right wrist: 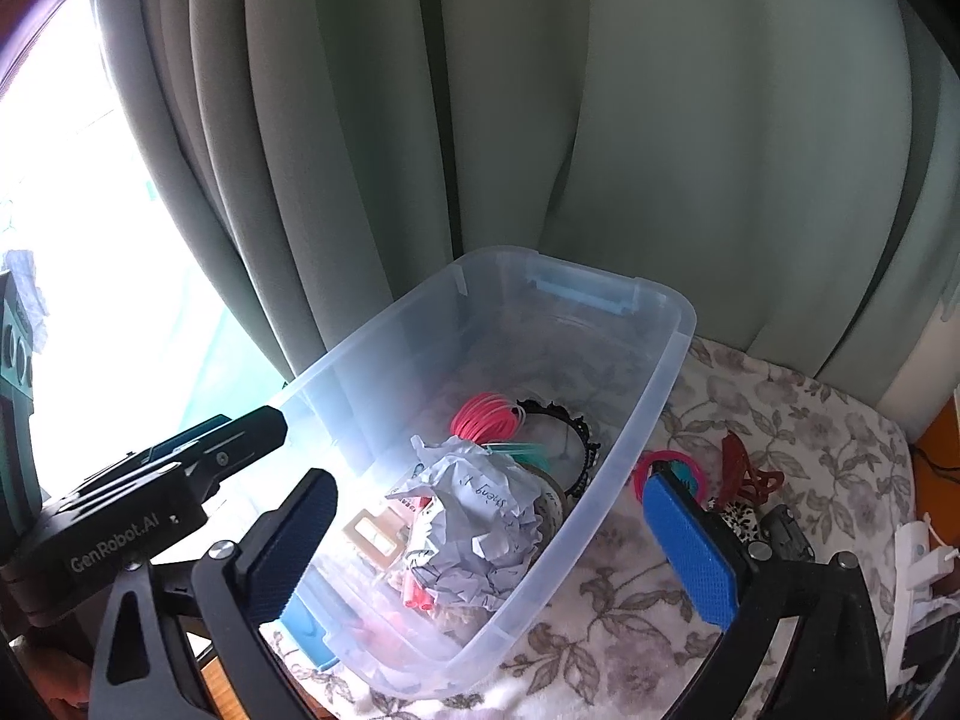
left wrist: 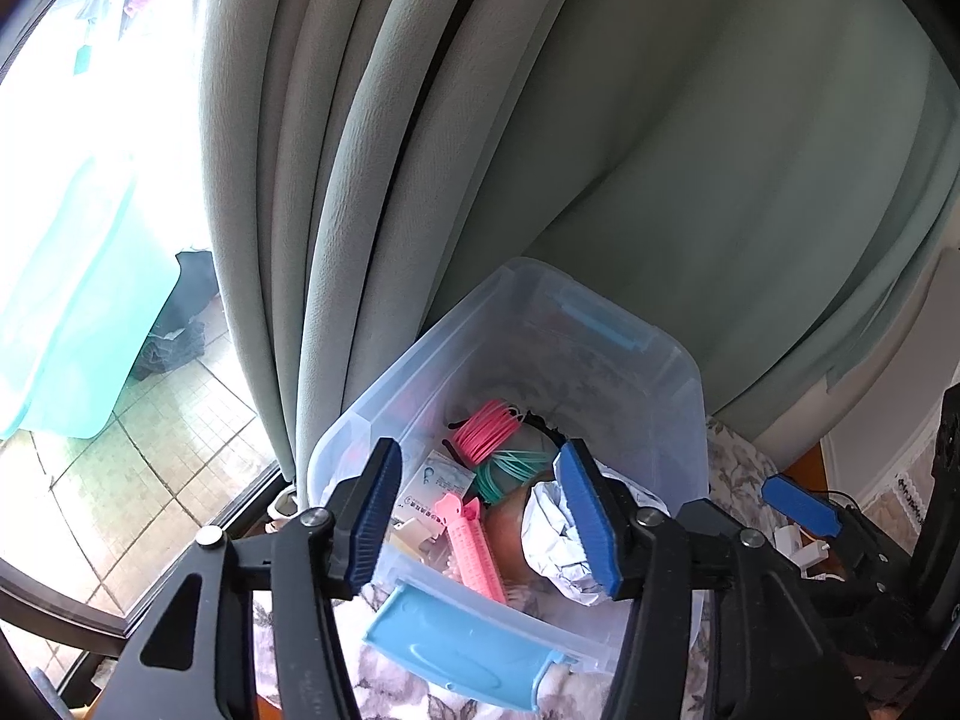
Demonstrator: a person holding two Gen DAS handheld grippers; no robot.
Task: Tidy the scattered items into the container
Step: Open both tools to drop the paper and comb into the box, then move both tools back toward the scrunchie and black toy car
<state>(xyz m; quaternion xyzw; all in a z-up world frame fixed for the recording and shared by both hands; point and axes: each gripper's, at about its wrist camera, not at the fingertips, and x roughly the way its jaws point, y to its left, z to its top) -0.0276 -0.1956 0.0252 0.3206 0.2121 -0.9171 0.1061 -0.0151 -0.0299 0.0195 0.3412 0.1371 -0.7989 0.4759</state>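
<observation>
A clear plastic bin (left wrist: 690, 384) (right wrist: 672, 360) with blue latches stands on a floral cloth. Inside lie a crumpled paper ball (left wrist: 552, 534) (right wrist: 480, 516), a pink filament coil (left wrist: 486, 432) (right wrist: 483, 417), a green coil (left wrist: 510, 468), a pink comb clip (left wrist: 471, 552) and a black headband (right wrist: 576, 438). My left gripper (left wrist: 486, 519) is open and empty above the bin's near end. My right gripper (right wrist: 510, 546) is open and empty over the bin's right wall. On the cloth right of the bin lie a pink ring (right wrist: 645, 468), a red hair claw (right wrist: 747, 471) and a spotted item (right wrist: 741, 522).
A grey-green curtain (right wrist: 540, 120) hangs right behind the bin. A bright window (left wrist: 90, 180) is at left. The floral cloth (right wrist: 780, 408) covers the table, with an orange table edge (right wrist: 936, 438) and a white plastic piece (right wrist: 918, 558) at far right.
</observation>
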